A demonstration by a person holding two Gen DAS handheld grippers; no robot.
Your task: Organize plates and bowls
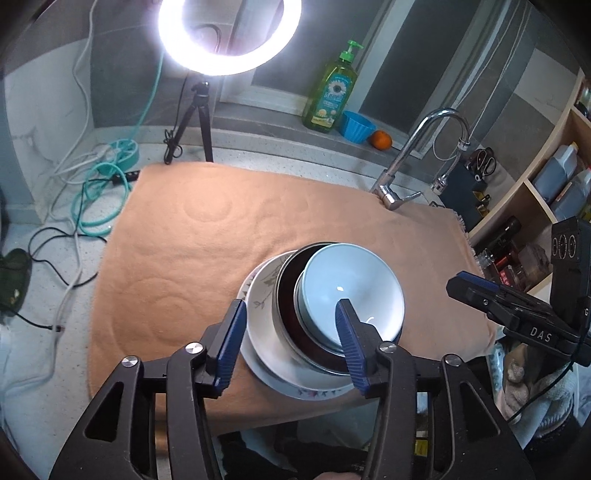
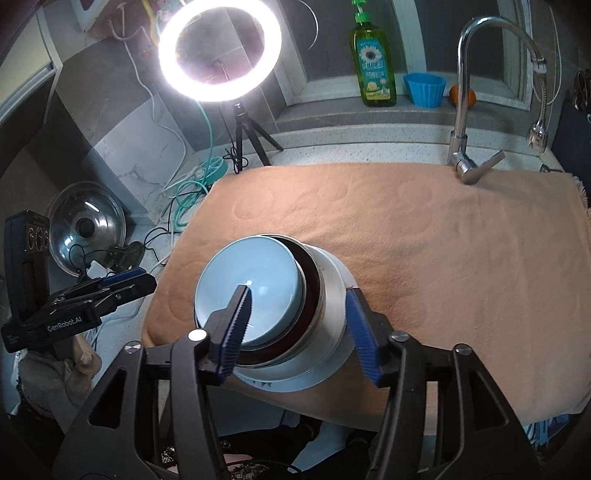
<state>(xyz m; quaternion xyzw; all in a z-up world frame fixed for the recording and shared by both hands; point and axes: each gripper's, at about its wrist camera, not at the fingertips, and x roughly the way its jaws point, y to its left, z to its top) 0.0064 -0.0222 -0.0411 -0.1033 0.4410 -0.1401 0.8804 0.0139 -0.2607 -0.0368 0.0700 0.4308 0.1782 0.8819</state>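
Note:
A stack stands on the orange towel [image 1: 192, 236] near its front edge: a light blue bowl [image 1: 351, 284] on top, in a dark metal-rimmed bowl [image 1: 288, 317], in a white bowl [image 1: 258, 314], on a white plate [image 1: 280, 384] with a patterned rim. My left gripper [image 1: 290, 314] is open and empty, hovering above the stack's front. In the right wrist view the blue bowl [image 2: 255, 273] tops the same stack, over the white bowl [image 2: 332, 295]. My right gripper [image 2: 299, 295] is open and empty above it, jaws either side of the stack.
A lit ring light [image 1: 229, 33] on a tripod stands behind the towel. A faucet [image 1: 417, 155], soap bottle [image 1: 330, 92], blue cup [image 1: 356, 125] and orange [image 1: 381, 140] are at the back. Cables [image 1: 92, 192] lie left. A pot lid [image 2: 86, 225] leans left. Shelves [image 1: 546, 177] are right.

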